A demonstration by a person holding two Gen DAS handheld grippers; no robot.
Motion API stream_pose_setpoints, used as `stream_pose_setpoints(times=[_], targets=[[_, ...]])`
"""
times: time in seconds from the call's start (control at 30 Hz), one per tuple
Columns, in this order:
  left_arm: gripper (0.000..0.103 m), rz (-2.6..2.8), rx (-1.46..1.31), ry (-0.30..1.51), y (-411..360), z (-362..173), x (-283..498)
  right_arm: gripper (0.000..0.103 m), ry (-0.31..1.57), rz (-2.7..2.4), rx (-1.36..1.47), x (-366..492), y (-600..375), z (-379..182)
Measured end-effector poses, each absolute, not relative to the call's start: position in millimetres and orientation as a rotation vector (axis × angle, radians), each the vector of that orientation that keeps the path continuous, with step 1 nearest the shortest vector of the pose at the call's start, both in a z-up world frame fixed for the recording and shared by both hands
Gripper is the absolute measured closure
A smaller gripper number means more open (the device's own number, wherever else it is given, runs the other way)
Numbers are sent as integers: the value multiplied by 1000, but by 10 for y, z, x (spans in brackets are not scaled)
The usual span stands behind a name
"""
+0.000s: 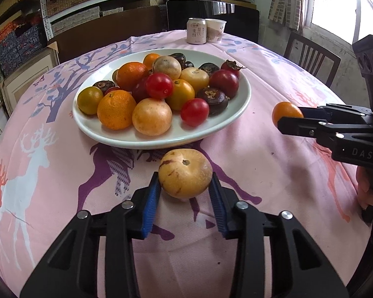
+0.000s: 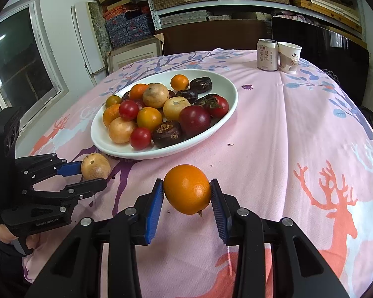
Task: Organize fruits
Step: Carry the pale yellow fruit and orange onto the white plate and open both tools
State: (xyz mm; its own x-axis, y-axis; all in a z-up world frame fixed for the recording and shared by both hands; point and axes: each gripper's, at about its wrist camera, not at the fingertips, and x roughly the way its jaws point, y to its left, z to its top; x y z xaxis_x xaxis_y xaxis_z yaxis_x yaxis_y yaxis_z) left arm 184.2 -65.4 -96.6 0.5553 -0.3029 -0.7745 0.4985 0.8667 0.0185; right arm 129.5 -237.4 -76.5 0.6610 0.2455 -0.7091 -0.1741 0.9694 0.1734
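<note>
Left wrist view: left gripper (image 1: 185, 186) clamps a yellow fruit (image 1: 185, 175) on the worktop (image 1: 273, 173), lower centre. Right gripper (image 2: 186, 193) pinches an orange (image 2: 187, 188). Plate (image 2: 226, 92) fruits overlap, partly hidden.

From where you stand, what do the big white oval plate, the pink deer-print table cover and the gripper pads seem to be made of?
White oval plate: likely glazed ceramic; smooth, glossy, with soft reflections along the rim, though melamine is possible.
Pink deer-print table cover: woven cloth, matte; it shows creases, folds and a fine textured weave.
Left gripper pads: blue, ribbed, probably rubber or soft plastic.
</note>
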Motion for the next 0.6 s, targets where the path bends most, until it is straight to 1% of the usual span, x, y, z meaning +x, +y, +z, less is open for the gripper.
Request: stream_pose_setpoints(times=[0.27, 0.4, 0.6], targets=[[65, -522, 168, 811, -529, -734, 1672, 64, 801, 292, 96, 1176, -2372, -709], [65, -507, 153, 771, -461, -523, 1687, 64, 731, 308, 85, 1148, -2410, -494], [65, -470, 155, 737, -467, -166, 2076, 65, 634, 297, 77, 1409, -2457, -103]])
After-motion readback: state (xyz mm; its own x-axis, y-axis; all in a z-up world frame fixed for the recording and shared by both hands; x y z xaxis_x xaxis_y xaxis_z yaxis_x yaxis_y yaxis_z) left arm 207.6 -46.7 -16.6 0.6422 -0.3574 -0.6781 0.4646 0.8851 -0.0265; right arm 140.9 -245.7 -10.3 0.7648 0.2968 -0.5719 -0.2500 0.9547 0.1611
